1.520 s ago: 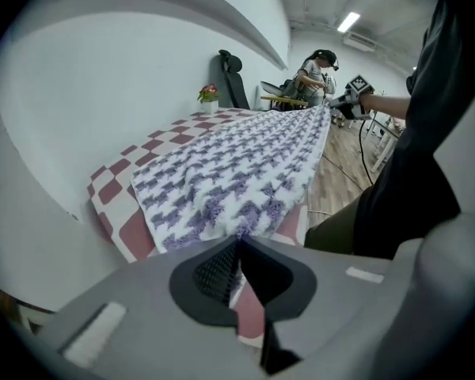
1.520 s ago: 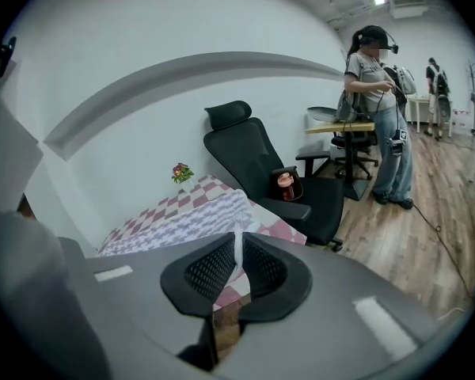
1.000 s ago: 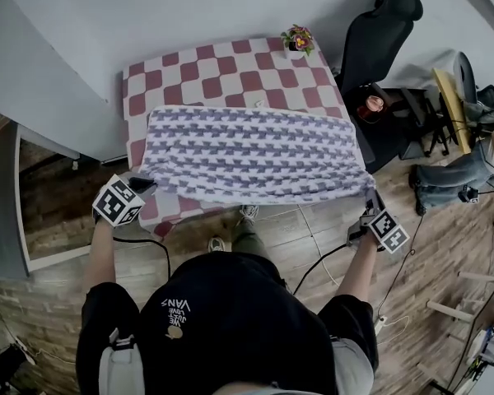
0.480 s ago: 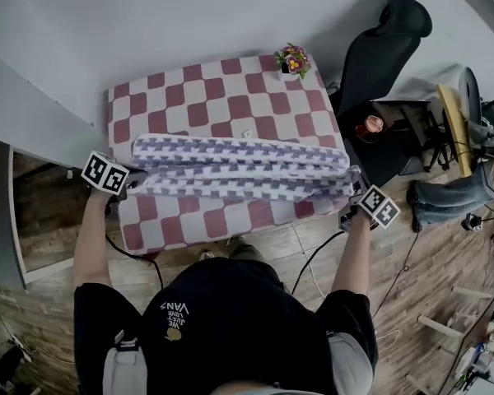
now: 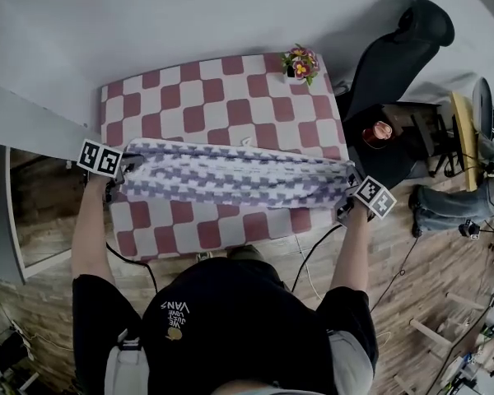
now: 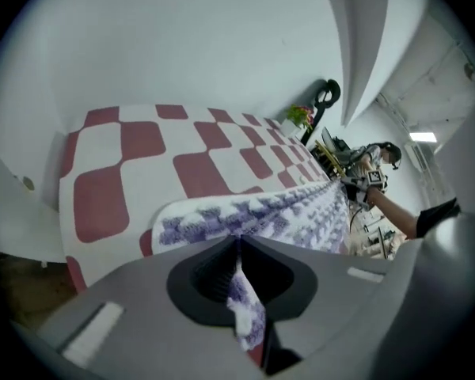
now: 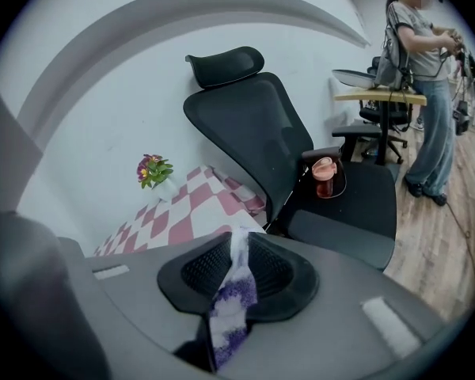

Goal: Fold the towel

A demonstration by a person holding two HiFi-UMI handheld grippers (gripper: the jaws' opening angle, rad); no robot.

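Observation:
The purple-and-white patterned towel (image 5: 230,175) lies as a long doubled strip across the red-and-white checked table (image 5: 198,89). My left gripper (image 5: 130,168) is at the strip's left end, shut on the towel's corner (image 6: 249,307), which runs between its jaws. My right gripper (image 5: 351,184) is at the strip's right end near the table's right edge. Its jaws have just been opening a little, and a fold of towel (image 7: 231,295) still sits pinched between them. From the left gripper view the towel (image 6: 293,208) stretches away toward the other gripper.
A small flower pot (image 5: 300,61) stands at the table's far right corner. A black office chair (image 5: 395,48) with a red cup (image 5: 379,132) on its seat is right of the table. A person (image 7: 416,77) stands farther off. Cables trail over the wooden floor (image 5: 412,286).
Both grippers have carried the towel's near edge from off the table's front over to the far edge. The towel now lies folded in a narrower strip on the table.

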